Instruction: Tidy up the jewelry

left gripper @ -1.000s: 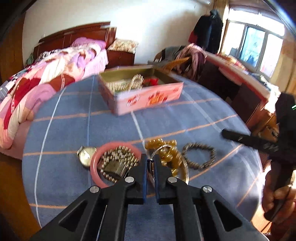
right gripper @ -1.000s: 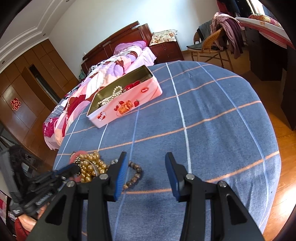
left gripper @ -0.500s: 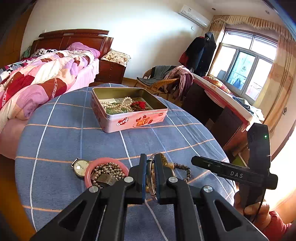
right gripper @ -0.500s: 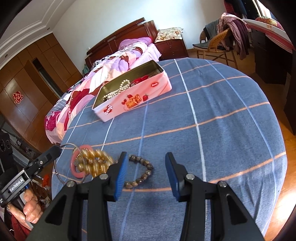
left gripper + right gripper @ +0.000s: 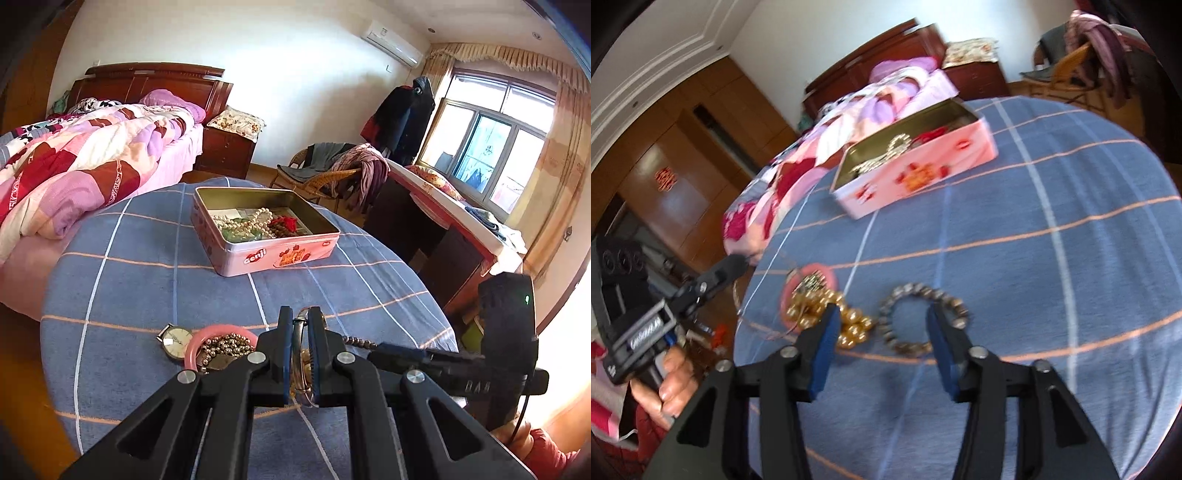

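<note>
1. The left gripper (image 5: pixel 298 325) has its jaws nearly together, pinching a thin silver metal bangle (image 5: pixel 300 354) above the near edge of the round table with the blue checked cloth (image 5: pixel 140 266).
2. The right gripper (image 5: pixel 882 317) hangs with jaws wide over a brown beaded bracelet (image 5: pixel 923 321) lying near that edge.
3. Beside it lie gold beads (image 5: pixel 846 325), a pink ring bangle (image 5: pixel 195 343) and a small wristwatch (image 5: pixel 175 341).
4. The open pink rectangular tin (image 5: pixel 266 254), holding pearls (image 5: pixel 247 221), sits toward the far edge.
</note>
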A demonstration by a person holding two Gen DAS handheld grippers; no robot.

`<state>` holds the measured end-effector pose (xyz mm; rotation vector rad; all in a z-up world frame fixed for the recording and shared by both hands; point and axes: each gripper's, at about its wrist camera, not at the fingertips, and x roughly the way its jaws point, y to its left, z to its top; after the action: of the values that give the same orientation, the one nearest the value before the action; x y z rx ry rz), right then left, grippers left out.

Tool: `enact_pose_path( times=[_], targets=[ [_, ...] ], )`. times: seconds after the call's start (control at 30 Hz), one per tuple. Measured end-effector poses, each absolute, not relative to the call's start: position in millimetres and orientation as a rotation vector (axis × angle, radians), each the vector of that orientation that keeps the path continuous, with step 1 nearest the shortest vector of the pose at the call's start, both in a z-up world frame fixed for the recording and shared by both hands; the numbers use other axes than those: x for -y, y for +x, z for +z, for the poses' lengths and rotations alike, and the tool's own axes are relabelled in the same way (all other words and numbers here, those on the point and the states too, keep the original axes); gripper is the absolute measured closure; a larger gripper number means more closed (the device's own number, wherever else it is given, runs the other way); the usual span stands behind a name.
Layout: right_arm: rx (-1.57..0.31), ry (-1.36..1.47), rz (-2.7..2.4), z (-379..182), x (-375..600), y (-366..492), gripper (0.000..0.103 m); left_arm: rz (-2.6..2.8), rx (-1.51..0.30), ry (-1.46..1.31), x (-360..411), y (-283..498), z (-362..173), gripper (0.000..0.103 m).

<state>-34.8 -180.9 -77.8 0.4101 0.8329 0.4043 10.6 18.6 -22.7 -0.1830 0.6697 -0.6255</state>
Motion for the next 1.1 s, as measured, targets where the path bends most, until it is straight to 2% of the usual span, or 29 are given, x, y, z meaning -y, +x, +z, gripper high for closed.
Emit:
enact_pose_path(
  times=[0.17, 0.2, 0.3, 0.4, 0.47, 0.5, 0.83, 1.1],
  targets=[
    [-0.851, 0.288, 0.428, -80.0, 147.5, -27.4, 0.047, -0.617, -0.681, -0.178, -19.1, 10.9, -27.1, 0.096],
    [-0.86, 0.236, 0.407, -80.8, 140.6, -23.7, 0.049, -0.617, -0.681, -0.179, -19.6, 10.7, -27.5, 0.097],
    [-0.895, 0.156, 0.428, -84.7, 127.1, -14.1, 0.063, -0.616, -0.679, -0.174, -20.8, 10.0, -28.1, 0.096],
    [-0.902, 0.059, 0.436, -82.7, 110.4, -6.8, 0.063, -0.609, -0.676, -0.172, -22.5, 10.1, -29.4, 0.096],
    [-0.909, -0.001, 0.413, -84.2, 102.2, -2.2, 0.083, -0.603, -0.679, -0.176, -24.7, 11.3, -30.6, 0.096],
    [-0.915, -0.007, 0.406, -84.7, 101.1, -1.0, 0.088, -0.597, -0.677, -0.175, -26.1, 11.5, -30.9, 0.096],
    [-0.837, 0.155, 0.494, -43.4, 107.3, -5.7, 0.089, -0.569, -0.681, -0.155, -26.5, 12.9, -39.5, 0.096],
    [-0.893, 0.258, 0.626, -59.0, 92.8, 12.0, 0.085, -0.559, -0.689, -0.198, -35.9, 15.3, -46.0, 0.096]
  ],
)
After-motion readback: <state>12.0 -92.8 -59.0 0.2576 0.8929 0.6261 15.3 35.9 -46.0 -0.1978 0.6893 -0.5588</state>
